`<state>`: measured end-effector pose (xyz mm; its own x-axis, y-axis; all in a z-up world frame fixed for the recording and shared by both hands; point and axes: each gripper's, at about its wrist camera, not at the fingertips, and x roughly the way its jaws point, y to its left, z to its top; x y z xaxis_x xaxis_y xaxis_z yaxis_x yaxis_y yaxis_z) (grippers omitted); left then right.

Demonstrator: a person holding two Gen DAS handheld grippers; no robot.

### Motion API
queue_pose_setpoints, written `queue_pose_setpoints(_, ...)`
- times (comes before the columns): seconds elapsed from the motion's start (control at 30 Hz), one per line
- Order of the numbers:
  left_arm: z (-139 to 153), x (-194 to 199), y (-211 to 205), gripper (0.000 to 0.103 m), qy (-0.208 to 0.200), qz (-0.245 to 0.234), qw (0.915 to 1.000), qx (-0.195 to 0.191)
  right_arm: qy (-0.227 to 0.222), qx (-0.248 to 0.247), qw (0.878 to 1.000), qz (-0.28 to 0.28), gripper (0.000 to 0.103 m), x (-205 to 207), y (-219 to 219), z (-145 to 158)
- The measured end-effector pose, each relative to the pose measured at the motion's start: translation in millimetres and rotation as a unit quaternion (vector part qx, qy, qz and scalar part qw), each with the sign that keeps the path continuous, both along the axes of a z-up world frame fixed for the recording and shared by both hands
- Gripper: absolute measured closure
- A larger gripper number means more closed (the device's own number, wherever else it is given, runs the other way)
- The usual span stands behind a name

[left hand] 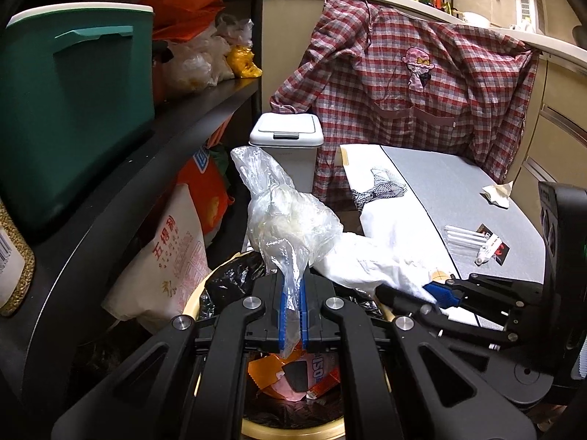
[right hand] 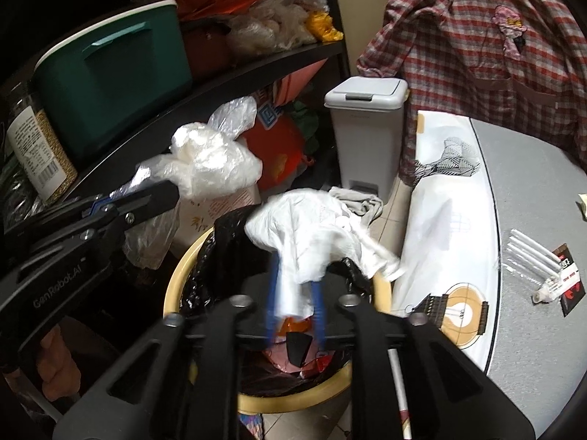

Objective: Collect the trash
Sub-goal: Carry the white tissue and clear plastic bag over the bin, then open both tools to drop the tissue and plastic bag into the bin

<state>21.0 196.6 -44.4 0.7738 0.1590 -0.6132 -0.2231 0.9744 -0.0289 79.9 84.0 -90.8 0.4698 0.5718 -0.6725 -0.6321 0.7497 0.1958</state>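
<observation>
My left gripper (left hand: 292, 282) is shut on the neck of a clear plastic bag (left hand: 286, 220) that holds something white and stands up above the yellow-rimmed trash bin (left hand: 190, 304) with a black liner. The same bag (right hand: 212, 161) shows in the right wrist view, at the tip of the left gripper (right hand: 172, 192). My right gripper (right hand: 293, 278) hangs over the bin (right hand: 176, 286), its blue pads apart, with a crumpled white plastic bag (right hand: 312, 234) draped between them and blurred. Wrappers lie inside the bin.
A grey round table (right hand: 532, 168) at the right carries a white cloth (right hand: 440, 220), clear tubes with a red-black packet (right hand: 539, 256) and a crumpled tissue (left hand: 497, 192). A white lidded bin (right hand: 367, 99), a plaid shirt (left hand: 422, 73) and a dark shelf with a green tub (left hand: 73, 110) stand behind.
</observation>
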Motion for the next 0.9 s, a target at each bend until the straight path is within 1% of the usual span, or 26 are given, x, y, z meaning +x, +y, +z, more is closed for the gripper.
queue_pose_setpoints(0.03, -1, -1, 0, 0.098, 0.0, 0.001, 1.0, 0.0, 0.003, 0.002, 1.0, 0.002, 0.06, 0, 0, 0)
queue_pose_setpoints(0.07, -1, -1, 1, 0.098, 0.0, 0.002, 1.0, 0.0, 0.006, 0.005, 1.0, 0.003, 0.058, -1, 0, 0)
queue_pose_setpoints(0.3, -2, -2, 5, 0.098, 0.001, 0.003, 1.0, 0.0, -0.001, 0.002, 1.0, -0.001, 0.058, -3, -4, 2)
queue_pose_setpoints(0.4, -5, -2, 9, 0.098, 0.007, 0.007, 1.0, -0.002, 0.002, 0.005, 1.0, -0.009, 0.058, -2, -9, 3)
queue_pose_setpoints(0.53, -8, -3, 13, 0.097, 0.015, 0.012, 0.9998, -0.008, -0.005, 0.006, 1.0, -0.027, 0.058, 0, -18, 7)
queue_pose_setpoints(0.57, -9, -3, 14, 0.088, 0.019, 0.015, 0.9997, -0.01, -0.008, 0.006, 0.999, -0.035, 0.058, 2, -21, 8)
queue_pose_setpoints(0.6, -10, -3, 15, 0.064, 0.022, 0.019, 0.9995, -0.013, -0.01, 0.005, 0.999, -0.04, 0.057, 2, -22, 9)
queue_pose_setpoints(0.67, -8, -4, 14, 0.036, 0.019, 0.027, 0.9994, -0.012, -0.014, 0.005, 0.998, -0.053, 0.057, 4, -26, 11)
queue_pose_setpoints(0.7, -6, -7, 13, 0.033, 0.011, 0.03, 0.9995, -0.007, -0.014, 0.006, 0.998, -0.057, 0.057, 5, -29, 11)
queue_pose_setpoints(0.73, -4, -8, 12, 0.031, 0.006, 0.028, 0.9996, -0.005, -0.012, 0.008, 0.998, -0.063, 0.057, 7, -32, 12)
queue_pose_setpoints(0.8, -4, -9, 12, 0.021, 0.007, 0.029, 0.9996, -0.003, -0.011, 0.009, 0.998, -0.068, 0.057, 9, -34, 13)
queue_pose_setpoints(0.9, -2, -8, 9, 0.02, 0.007, 0.028, 0.9996, 0.005, -0.013, 0.009, 0.997, -0.072, 0.057, 9, -38, 14)
